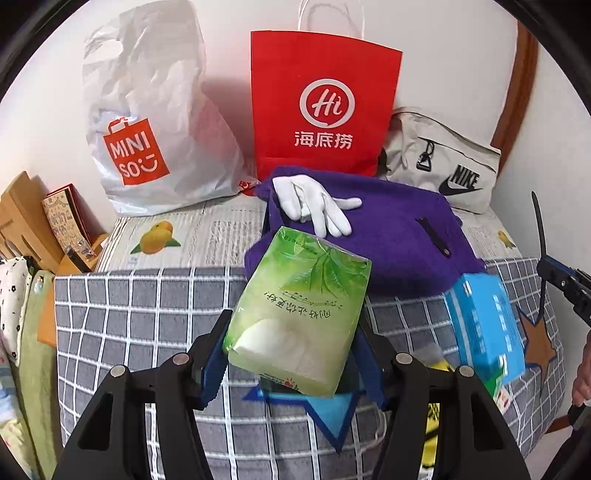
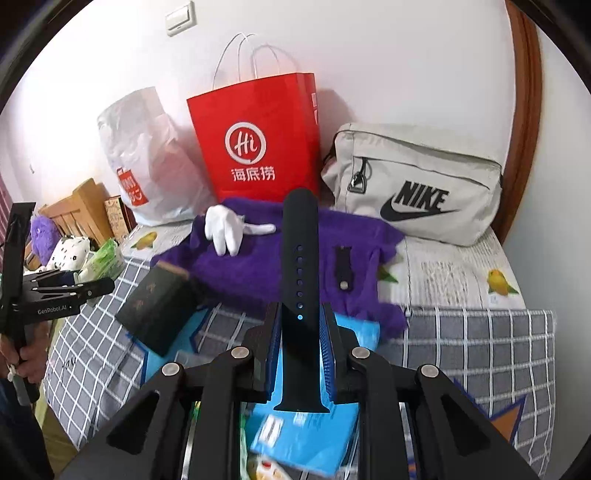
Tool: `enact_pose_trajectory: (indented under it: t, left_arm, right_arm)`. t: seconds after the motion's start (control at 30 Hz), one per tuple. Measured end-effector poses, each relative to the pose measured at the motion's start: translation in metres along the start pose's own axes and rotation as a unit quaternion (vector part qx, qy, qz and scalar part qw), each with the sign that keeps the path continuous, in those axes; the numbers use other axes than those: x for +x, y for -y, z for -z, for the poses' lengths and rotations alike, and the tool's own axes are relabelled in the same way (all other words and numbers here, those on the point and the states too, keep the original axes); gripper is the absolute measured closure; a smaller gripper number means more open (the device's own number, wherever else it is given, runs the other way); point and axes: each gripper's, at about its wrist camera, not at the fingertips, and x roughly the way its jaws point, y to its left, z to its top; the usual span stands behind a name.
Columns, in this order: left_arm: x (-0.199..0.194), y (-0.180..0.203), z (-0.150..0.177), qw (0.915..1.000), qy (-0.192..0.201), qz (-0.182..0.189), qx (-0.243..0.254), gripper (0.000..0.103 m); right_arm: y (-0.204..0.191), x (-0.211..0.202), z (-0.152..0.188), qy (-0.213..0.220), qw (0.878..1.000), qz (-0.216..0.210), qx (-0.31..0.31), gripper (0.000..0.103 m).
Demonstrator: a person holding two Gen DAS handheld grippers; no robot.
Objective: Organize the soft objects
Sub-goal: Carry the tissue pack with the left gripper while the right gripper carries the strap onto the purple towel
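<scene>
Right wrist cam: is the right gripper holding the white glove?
No, the right gripper is shut on a dark navy silicone watch strap; the white fabric glove lies on the purple fuzzy cloth.

Red paper bag (image 1: 325, 103), wall switch (image 2: 180, 17)

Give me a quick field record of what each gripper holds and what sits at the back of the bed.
left gripper: shut on green tissue pack
right gripper: shut on dark watch strap, strap pointing up and away
purple cloth: spread on the bed, white glove on top
second strap piece: lying on the purple cloth
back wall, left to right: white plastic bag, red paper bag, beige pouch
</scene>
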Motion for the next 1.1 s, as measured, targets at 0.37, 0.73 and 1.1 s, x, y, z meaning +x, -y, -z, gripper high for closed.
enact_pose_trajectory:
  t: [0.37, 0.73, 1.1]
  left_arm:
    - [0.038, 0.003, -0.045, 1.0, -0.006, 0.004, 0.001, 0.044]
    - [0.094, 0.02, -0.082, 0.9989, -0.031, 0.031, 0.018, 0.044]
    - [0.122, 0.022, -0.099, 0.9975, -0.053, 0.044, 0.018, 0.044]
  right_arm:
    - [0.012, 0.047, -0.042, -0.002, 1.0, -0.006, -0.006, 0.083]
    - [0.023, 0.103, -0.059, -0.033, 0.999, -0.005, -0.014, 0.083]
    - [0.037, 0.153, -0.057, -0.08, 0.997, -0.009, -0.013, 0.083]
